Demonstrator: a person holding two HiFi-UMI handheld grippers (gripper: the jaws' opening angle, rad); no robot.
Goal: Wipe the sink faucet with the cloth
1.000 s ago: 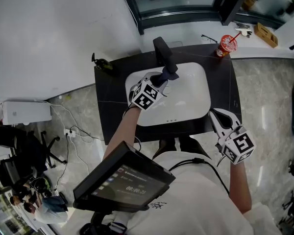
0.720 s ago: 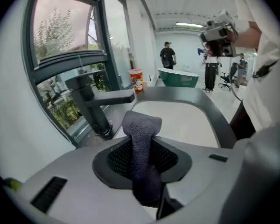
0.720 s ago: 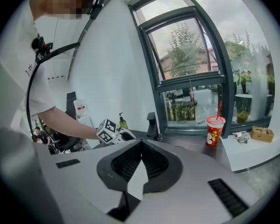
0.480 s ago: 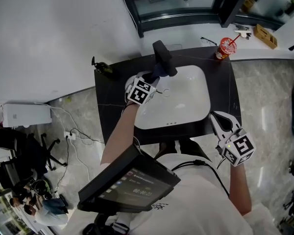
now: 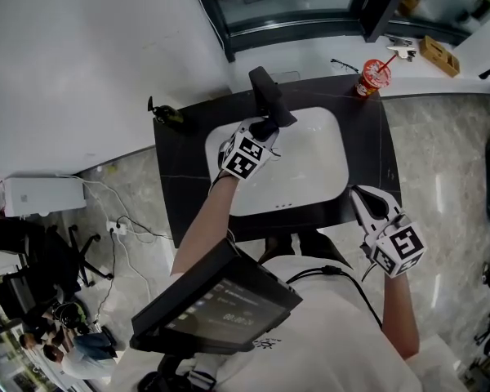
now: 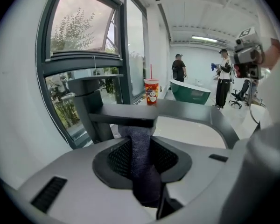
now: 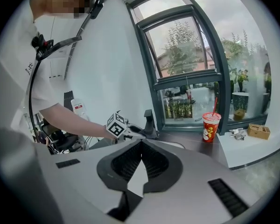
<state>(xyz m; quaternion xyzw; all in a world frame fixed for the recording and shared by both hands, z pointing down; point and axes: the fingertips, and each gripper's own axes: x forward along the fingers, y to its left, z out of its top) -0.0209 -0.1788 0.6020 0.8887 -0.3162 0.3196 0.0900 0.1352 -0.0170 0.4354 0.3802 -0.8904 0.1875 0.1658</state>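
— Black counter [image 5: 180,186], white sink [image 5: 310,170] set in it. What's on the left side?

— The left gripper [image 5: 264,131], reaching over the basin's back-left corner. Its fingers are clamped on a dark grey cloth [image 6: 142,171].

— How does the cloth lie?

— As a narrow strip. Its long axis runs straight out from between the fingers to the faucet [image 5: 269,96], and its far end touches the underside of the spout.

— Which way does the faucet point?

— It's black and flat. In the head view its length runs from the counter's back edge diagonally down and right, with the free end out over the basin.

— Further right?

— A red cup [image 5: 371,76] with a straw stands at the counter's back-right corner. The right gripper [image 5: 366,207] hangs near the front-right corner, well apart from the faucet. Its fingers are together at the tips with nothing between them.
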